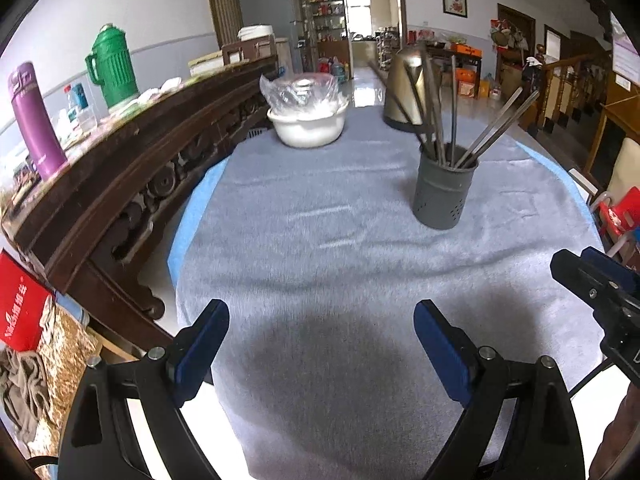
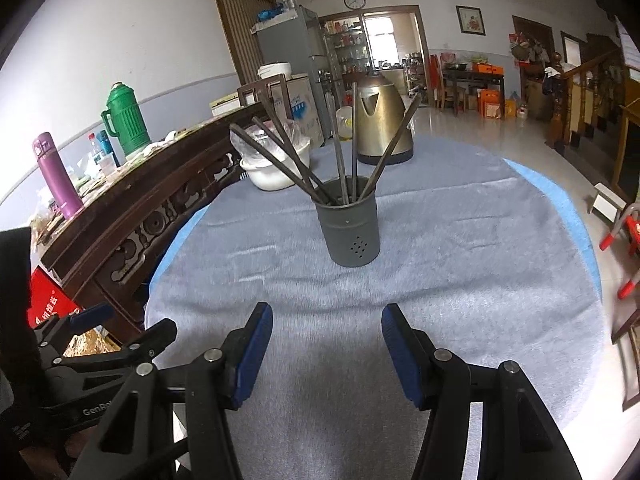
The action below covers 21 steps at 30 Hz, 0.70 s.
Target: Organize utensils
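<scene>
A dark grey perforated utensil holder (image 1: 444, 190) stands upright on the grey cloth, right of centre; it also shows in the right wrist view (image 2: 352, 224). Several dark chopsticks (image 1: 452, 120) stand in it, leaning outward (image 2: 348, 148). My left gripper (image 1: 320, 320) is open and empty, low over the near cloth. My right gripper (image 2: 326, 322) is open and empty, in front of the holder and apart from it. The right gripper also shows at the right edge of the left wrist view (image 1: 596, 280). The left gripper shows at the lower left of the right wrist view (image 2: 124, 320).
A white bowl (image 1: 308, 126) with a plastic bag in it and a brass kettle (image 1: 412, 88) stand at the far end of the cloth-covered table (image 1: 320, 232). A carved wooden sideboard (image 1: 132, 160) with a green thermos (image 1: 112, 66) and purple flask (image 1: 34, 120) runs along the left.
</scene>
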### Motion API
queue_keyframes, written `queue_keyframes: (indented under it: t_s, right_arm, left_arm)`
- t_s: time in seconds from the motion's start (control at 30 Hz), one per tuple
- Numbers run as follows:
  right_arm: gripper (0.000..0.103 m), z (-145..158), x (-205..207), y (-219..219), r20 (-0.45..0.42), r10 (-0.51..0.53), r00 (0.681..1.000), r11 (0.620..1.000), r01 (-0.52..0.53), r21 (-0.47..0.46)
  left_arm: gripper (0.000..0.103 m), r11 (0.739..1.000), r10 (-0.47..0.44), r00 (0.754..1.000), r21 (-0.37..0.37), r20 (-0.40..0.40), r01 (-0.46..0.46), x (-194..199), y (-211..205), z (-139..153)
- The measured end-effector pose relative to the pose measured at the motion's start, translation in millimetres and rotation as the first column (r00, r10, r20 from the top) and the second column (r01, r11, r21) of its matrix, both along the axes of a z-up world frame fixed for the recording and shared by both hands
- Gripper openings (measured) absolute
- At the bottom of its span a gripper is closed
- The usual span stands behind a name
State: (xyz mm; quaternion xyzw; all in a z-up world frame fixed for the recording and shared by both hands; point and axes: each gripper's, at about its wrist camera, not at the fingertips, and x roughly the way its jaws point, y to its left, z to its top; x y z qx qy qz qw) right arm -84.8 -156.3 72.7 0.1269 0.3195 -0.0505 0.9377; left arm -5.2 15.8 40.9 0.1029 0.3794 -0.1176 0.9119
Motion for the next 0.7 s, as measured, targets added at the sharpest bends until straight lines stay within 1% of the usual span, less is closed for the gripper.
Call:
queue_keyframes:
  t_s: [0.17, 0.37, 0.57, 0.67, 0.7]
  right_arm:
    - [0.062, 20, -3, 2, 0.045, -0.013, 0.999, 1.000, 0.015, -0.026]
    - [0.062, 30, 1, -2, 0.057, -0.032, 0.998, 0.999, 0.034, -0.027]
    - [0.062, 35, 11, -4, 0.063, -0.036, 0.997, 0.999, 0.038, -0.031]
    - [0.062, 29, 23, -12, 0.054, -0.046, 0.997, 0.998, 0.049, -0.042]
    - [0.062, 26, 26, -16, 0.045, -0.060, 0.997, 0.997, 0.062, -0.046]
  left_arm:
    - [0.094, 1.000, -0.016, 0.999, -0.018, 0.032, 0.017, 2, -2, 19]
    - [0.094, 0.999, -0.036, 0.997, -0.034, 0.063, 0.038, 6, -3, 37]
    - [0.094, 0.999, -0.031, 0.998, -0.043, 0.057, 0.034, 16, -2, 41]
    - [0.094, 0.998, -0.022, 0.998, -0.052, 0.055, 0.025, 28, -1, 32]
    - [0.094, 0.998, -0.013, 0.999, -0.057, 0.031, 0.014, 35, 0, 26]
